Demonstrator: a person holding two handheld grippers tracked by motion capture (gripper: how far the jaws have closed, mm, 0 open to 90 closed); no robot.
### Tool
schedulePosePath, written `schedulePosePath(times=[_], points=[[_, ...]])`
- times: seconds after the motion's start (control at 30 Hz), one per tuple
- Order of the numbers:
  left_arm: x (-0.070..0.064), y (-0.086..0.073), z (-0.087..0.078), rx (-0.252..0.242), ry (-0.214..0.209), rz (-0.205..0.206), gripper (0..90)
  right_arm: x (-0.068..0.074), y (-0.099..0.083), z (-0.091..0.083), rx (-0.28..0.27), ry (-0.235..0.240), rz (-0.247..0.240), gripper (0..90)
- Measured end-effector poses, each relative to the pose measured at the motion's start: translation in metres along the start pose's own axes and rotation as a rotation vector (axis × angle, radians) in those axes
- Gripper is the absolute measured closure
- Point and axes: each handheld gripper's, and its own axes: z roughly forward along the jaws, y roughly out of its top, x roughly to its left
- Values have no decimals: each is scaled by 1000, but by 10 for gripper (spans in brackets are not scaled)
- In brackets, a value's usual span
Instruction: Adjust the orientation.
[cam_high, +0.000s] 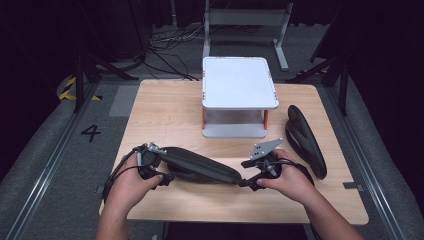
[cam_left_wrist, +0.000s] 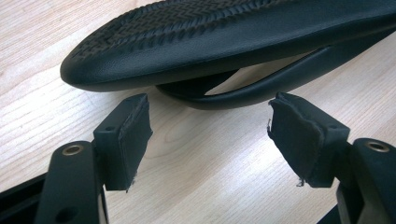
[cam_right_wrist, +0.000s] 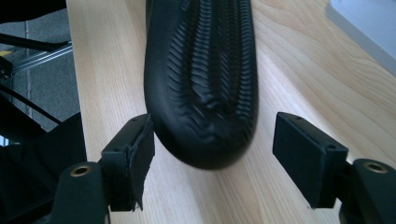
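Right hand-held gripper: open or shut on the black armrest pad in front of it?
Open. In the right gripper view the right hand-held gripper has its jaws spread to either side of the black armrest pad, with a gap showing on the right side.

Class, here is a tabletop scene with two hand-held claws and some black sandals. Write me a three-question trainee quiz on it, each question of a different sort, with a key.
1. True or false: the left claw is clamped shut on the near sandal.
2. Multiple choice: where does the second sandal lie? A) on top of the white stand B) on the table, right of the stand C) on the floor
3. Fill in: in the right claw view, the sandal's ribbed end sits ____ the two open jaws.

Key
1. False: the jaws stand apart, just short of the sandal.
2. B: it lies beside the white stand on the wooden table.
3. between
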Motion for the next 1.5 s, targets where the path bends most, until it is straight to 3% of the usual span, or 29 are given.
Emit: schedulePosePath(times=[0.1, 0.33, 0.63, 0.7, 0.83, 1.0, 1.07, 1.27, 1.37, 1.5], points=[[-2, -1, -1, -6, -6, -9, 294, 5, 4, 11, 18, -3, -42, 298], [-4, -8, -1, 7, -1, -18, 292, 22, 18, 31, 42, 1, -75, 291], [-5, -16, -2, 10, 2, -36, 290, 29, 26, 55, 76, -73, -197, 303], [-4, -17, -3, 11, 2, -40, 290, 29, 26, 55, 69, -74, -196, 315], [-3, -18, -4, 6, 7, -40, 289, 26, 30, 45, 34, -80, -207, 477], [-3, -17, -2, 7, 2, -34, 288, 23, 29, 34, 24, -119, -182, 619], [-4, -16, -2, 7, 1, -39, 288, 23, 29, 30, 24, -139, -177, 636], [-2, -12, -9, -24, 13, -33, 289, 35, 25, 21, 29, -33, -162, 639], [-1, -9, -14, -46, 17, -25, 289, 38, 20, 14, 31, 17, -104, 637], [0, -4, -14, -62, 10, -12, 289, 34, 11, 4, 33, 24, -21, 635]])
